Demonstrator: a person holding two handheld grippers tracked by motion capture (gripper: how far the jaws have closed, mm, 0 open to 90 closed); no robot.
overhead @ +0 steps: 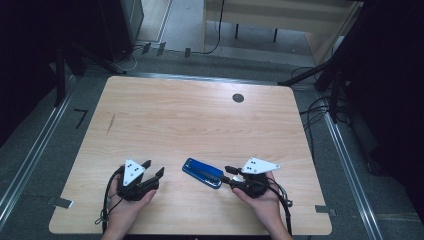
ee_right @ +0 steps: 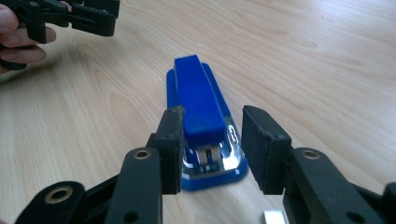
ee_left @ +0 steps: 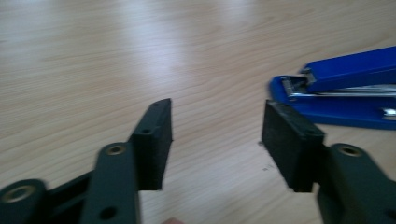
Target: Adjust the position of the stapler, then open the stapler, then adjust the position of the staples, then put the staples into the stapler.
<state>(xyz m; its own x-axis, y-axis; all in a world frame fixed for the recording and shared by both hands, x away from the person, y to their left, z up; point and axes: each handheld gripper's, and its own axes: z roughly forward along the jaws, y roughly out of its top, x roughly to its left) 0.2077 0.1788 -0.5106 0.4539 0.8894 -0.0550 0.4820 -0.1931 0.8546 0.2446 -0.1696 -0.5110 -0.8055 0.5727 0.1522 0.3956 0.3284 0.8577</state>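
One blue stapler (overhead: 202, 173) lies flat on the wooden table (overhead: 190, 120), near the front edge, between the two tools. The right tool (ee_right: 210, 149) is just beside the near end of the stapler. In the right gripper view this end sits between the two black jaws; the left jaw looks to be against its side, and a small gap is visible at the right jaw, so the tool is not clamped on it. The left tool (ee_left: 215, 140) is released, with only bare table between its jaws. In the left gripper view the stapler is to the right, just beyond the right jaw tip, not touching it.
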